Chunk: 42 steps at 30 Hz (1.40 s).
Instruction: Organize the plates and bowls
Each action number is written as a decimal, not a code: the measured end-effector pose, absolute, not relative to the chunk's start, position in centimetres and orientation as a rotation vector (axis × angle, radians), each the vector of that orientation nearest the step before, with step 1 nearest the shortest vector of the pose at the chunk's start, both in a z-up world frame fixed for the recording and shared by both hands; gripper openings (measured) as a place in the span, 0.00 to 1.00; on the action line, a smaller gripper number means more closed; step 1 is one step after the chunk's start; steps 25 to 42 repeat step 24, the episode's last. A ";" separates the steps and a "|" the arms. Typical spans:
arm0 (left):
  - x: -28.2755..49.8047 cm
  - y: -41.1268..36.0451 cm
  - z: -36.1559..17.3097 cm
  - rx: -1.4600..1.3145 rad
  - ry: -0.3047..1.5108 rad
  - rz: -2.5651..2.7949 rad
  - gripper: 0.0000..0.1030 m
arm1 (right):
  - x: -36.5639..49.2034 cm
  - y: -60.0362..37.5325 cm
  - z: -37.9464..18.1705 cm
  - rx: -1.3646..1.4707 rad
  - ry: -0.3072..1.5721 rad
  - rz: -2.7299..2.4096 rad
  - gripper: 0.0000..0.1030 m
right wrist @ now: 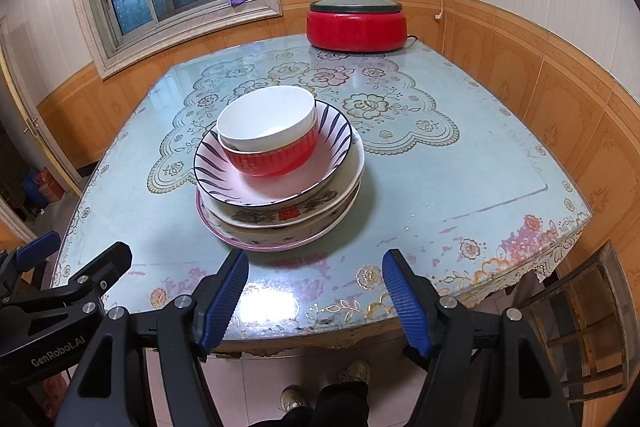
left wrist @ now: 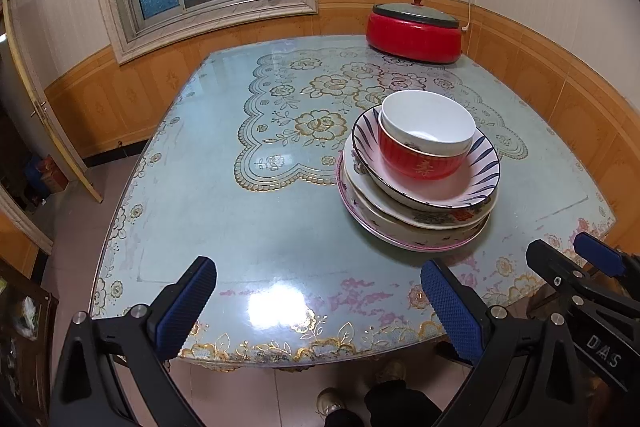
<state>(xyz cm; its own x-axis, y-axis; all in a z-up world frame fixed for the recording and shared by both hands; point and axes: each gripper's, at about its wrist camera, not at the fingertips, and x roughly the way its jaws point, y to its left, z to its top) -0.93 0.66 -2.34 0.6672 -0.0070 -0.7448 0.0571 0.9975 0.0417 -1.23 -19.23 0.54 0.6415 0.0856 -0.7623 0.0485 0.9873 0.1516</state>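
One stack of dishes stands on the table, ahead of both grippers and touching neither. We hold both grippers low over the near edge of the table. From the left gripper the stack lies forward and to the right; from the right gripper it lies forward and slightly to the left, so it sits between the two lines of sight. We judge the right gripper the nearer, since the stack comes closer to its fingertips in its own view. The stack has no long axis in plan; it is round, and its tall axis is upright, with the upper bowls leaning a little.

Counted from the top, we see:
- one white bowl, nested in
- one red bowl, resting in
- one striped dish with a dark rim, resting on
- one flowered plate, resting on
- one pink-rimmed plate, which touches the table.

That makes two bowls, one deep dish and two plates, as far as we can tell; a further piece hidden inside the stack cannot be ruled out.

Both grippers have their jaws spread wide, with nothing between them. One red cooker with a lid stands at the far edge, well apart from the stack.
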 end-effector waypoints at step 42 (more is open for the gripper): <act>-0.2 1.2 -2.6 0.061 0.838 -0.051 1.00 | -0.2 -18.2 0.4 0.154 0.887 0.020 0.69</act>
